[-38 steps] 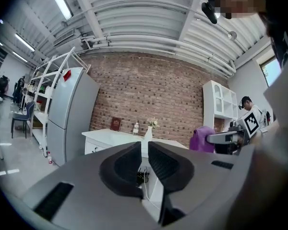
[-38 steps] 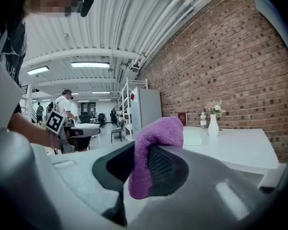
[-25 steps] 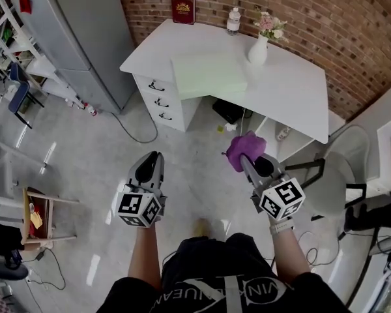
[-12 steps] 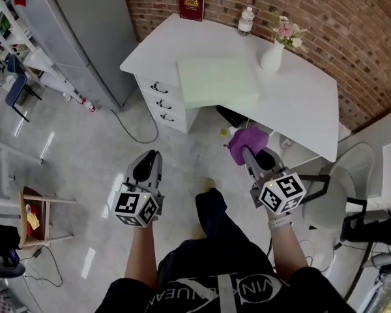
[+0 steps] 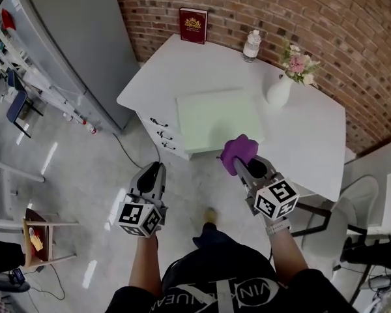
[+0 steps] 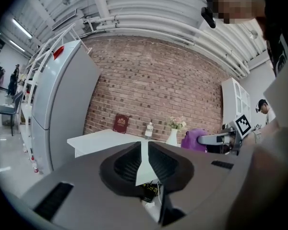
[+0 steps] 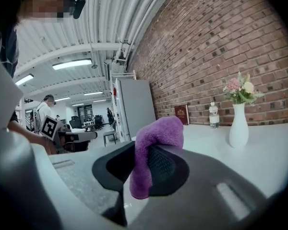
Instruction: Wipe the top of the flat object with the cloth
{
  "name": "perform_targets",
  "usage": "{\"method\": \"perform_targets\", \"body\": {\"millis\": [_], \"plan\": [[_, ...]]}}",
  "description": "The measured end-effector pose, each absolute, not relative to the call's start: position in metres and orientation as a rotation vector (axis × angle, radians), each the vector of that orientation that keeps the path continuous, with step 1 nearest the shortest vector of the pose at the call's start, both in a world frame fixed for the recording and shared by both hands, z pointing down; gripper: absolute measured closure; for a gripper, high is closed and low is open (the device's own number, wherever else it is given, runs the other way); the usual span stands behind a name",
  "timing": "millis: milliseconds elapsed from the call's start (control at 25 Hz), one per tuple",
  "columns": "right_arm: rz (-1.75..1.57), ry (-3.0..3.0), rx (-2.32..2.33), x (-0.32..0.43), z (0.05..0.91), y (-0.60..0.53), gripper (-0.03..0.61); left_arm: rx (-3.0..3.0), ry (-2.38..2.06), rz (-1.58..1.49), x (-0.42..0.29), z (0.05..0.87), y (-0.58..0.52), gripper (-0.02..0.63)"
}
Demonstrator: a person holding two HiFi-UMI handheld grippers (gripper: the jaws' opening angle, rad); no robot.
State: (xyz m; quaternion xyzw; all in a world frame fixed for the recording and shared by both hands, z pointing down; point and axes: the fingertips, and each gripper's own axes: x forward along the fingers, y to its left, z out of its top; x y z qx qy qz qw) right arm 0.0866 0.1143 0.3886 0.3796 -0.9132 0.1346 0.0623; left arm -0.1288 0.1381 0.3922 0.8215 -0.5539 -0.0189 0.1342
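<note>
1. Right tool is clamped on a crumpled purple cloth, which bulges above the jaws.
2. Left tool: jaws nearly together, nothing between them; it's over the floor, short of the desk.
3. Pale green flat rectangular board lies on the white desk, by its near edge.
4. In the head view the cloth overlaps the board's near edge; can't tell if they touch.

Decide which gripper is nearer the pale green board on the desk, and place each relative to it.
Right. The right gripper, holding the purple cloth, is at the near edge of the board; the left gripper hangs over the floor, short of the desk, further left.
</note>
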Motion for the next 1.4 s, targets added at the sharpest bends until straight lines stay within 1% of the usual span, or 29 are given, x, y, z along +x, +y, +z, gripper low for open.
{"method": "perform_targets", "body": {"millis": [280,640,1120,1400], "plan": [[0.46,-2.766,1.042,0.079,0.402,0.046,0.517,2.344,-1.634,-0.01,-0.128,0.405,0.074,0.571],[0.494,-2.773,0.939,0.047,0.414,-0.015,0.517,2.346,-1.585,0.05,-0.129,0.425,0.018,0.571],[0.612,-2.657,0.914,-0.018,0.439,-0.093,0.517,2.422,-1.339,0.179,-0.141,0.459,-0.087,0.571],[0.721,-2.545,0.875,-0.056,0.46,-0.125,0.517,2.437,-1.196,0.206,-0.15,0.482,-0.117,0.569]]}}
